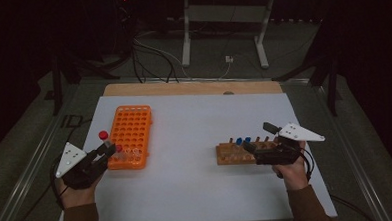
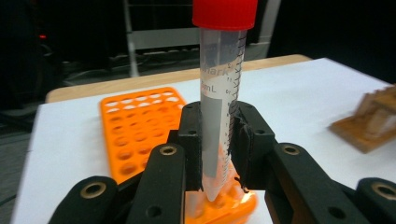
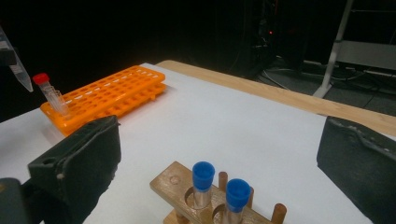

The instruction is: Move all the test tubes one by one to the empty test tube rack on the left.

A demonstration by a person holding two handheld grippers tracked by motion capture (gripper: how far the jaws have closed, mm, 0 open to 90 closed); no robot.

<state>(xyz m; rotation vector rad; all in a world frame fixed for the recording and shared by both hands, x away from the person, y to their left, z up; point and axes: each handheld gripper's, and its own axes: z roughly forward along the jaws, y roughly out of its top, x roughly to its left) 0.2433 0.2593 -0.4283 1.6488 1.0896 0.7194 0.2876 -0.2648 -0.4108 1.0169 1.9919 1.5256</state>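
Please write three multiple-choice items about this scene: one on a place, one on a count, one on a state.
1. Where is the orange plastic tube rack?
A. left part of the white table sheet
B. right part
C. on the floor

2. How many blue-capped tubes stand in the wooden rack?
A. one
B. two
C. four

3. What state is the left hand-held gripper in?
A. open, nothing between its jaws
B. shut on the red-capped clear tube
C. lying on the table

Answers: 1 A, the high view shows it; 2 B, two blue caps; 3 B, jaws clamp the tube.
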